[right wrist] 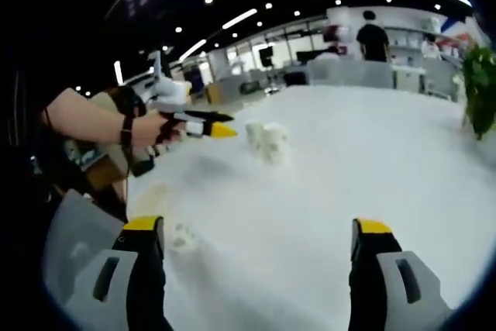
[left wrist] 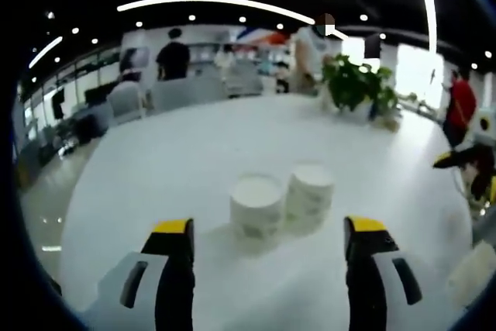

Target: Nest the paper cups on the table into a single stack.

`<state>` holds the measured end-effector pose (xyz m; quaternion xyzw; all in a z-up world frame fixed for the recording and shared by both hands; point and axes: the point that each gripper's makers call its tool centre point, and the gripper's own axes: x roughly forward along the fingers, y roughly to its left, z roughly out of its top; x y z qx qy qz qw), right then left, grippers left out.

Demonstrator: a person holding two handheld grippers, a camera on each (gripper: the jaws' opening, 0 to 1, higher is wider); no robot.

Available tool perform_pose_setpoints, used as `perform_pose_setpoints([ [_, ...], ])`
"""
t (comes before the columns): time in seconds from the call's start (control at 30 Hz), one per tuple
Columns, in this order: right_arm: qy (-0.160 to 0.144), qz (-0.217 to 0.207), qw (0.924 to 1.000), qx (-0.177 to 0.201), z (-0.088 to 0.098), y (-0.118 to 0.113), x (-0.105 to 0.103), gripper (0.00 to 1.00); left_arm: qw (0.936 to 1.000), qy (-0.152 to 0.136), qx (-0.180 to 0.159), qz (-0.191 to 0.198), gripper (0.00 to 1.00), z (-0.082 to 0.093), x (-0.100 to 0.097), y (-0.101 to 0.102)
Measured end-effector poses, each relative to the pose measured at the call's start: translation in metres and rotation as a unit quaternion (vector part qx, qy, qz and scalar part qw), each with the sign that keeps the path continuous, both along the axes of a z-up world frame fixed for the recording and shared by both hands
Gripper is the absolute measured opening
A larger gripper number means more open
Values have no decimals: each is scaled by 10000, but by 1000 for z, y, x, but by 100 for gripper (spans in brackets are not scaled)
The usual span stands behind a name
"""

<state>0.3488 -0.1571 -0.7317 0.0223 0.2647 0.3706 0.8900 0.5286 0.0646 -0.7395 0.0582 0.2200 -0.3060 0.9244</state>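
Observation:
Two white paper cups stand upright side by side on the white table (left wrist: 155, 160): the nearer cup (left wrist: 256, 204) on the left and a second cup (left wrist: 310, 191) touching its right side. My left gripper (left wrist: 269, 242) is open, its yellow-tipped jaws spread wide just short of the cups. In the right gripper view the same cups (right wrist: 267, 141) sit far off, with the left gripper (right wrist: 208, 128) and the hand holding it to their left. My right gripper (right wrist: 260, 236) is open over bare table with nothing between its jaws.
A potted green plant (left wrist: 358, 84) stands at the table's far side. Chairs and several people are beyond the table. A small white object (right wrist: 183, 238) lies on the table near my right gripper's left jaw.

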Motion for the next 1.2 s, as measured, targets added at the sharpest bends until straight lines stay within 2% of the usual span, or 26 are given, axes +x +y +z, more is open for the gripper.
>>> perform_pose_setpoints([
  [0.1,44,-69,10000,31,-2,-3,-2,99,9999,62,-97,62,75,-2,6,2],
  [0.53,152,-174,9997,39,-8,-12,-11,99,10000,30,75,-25,72,-15,25,-8],
  [0.97,222,-161,9996,-9,-11,-16,-18,99,9997,-69,177,-173,70,-21,33,-14],
  [1.2,191,-116,9998,-16,-7,-17,-16,98,9994,-141,240,-189,63,-23,40,-13],
])
